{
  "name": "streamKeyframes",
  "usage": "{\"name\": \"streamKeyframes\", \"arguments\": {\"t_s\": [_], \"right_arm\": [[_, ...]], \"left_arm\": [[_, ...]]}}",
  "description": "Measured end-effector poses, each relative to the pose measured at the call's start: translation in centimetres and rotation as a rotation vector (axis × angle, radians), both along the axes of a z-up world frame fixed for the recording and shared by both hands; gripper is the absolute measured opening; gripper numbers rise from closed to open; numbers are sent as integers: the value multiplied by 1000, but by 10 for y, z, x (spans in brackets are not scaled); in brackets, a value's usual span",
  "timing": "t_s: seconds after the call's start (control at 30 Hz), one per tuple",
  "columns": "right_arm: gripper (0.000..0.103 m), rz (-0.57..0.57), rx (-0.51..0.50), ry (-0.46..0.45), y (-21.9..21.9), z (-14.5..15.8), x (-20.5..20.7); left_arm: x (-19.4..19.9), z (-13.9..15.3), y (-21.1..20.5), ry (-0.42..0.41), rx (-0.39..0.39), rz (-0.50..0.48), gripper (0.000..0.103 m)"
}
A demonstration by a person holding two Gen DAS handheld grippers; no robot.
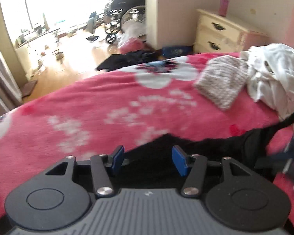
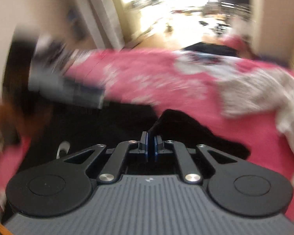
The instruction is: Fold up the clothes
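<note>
Left wrist view: the left gripper (image 1: 148,161) hangs with jaws wide apart and empty over a black garment (image 1: 196,148) spread on the pink blanket (image 1: 88,107). A folded knit piece (image 1: 221,82) lies beyond, beside a heap of unfolded white clothes (image 1: 276,74), so folding looks partly done.

Right wrist view, blurred: the right gripper (image 2: 151,145) has its jaws pinched on the black garment's edge (image 2: 166,121); nothing blocks it

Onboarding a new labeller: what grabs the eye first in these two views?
The bright pink fleece blanket with white flower prints fills both views. A black garment lies on its near edge: the left gripper hovers open over it, while the right gripper is shut on a fold of it. Far right sit a folded speckled knit piece and a crumpled white clothes pile.
</note>
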State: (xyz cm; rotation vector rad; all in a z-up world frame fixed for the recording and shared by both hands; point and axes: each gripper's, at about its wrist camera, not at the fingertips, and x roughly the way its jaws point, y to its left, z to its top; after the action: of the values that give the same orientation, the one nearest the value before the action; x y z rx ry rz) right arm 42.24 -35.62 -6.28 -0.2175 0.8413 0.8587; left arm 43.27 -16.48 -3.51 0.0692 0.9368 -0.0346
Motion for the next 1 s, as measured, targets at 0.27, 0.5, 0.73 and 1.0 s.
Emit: {"name": "streamKeyframes", "arguments": {"t_s": [0.27, 0.5, 0.73, 1.0], "right_arm": [[22, 240, -304, -148, 88, -60, -90], [43, 53, -113, 263, 29, -9, -103], [46, -303, -37, 239, -24, -7, -85], [44, -394, -49, 65, -41, -59, -53]], "left_arm": [[-38, -11, 58, -7, -115, 2, 64], [-27, -56, 23, -56, -287, -149, 65], [-21, -75, -51, -150, -139, -394, 69], [-14, -107, -103, -175, 50, -505, 18]]}}
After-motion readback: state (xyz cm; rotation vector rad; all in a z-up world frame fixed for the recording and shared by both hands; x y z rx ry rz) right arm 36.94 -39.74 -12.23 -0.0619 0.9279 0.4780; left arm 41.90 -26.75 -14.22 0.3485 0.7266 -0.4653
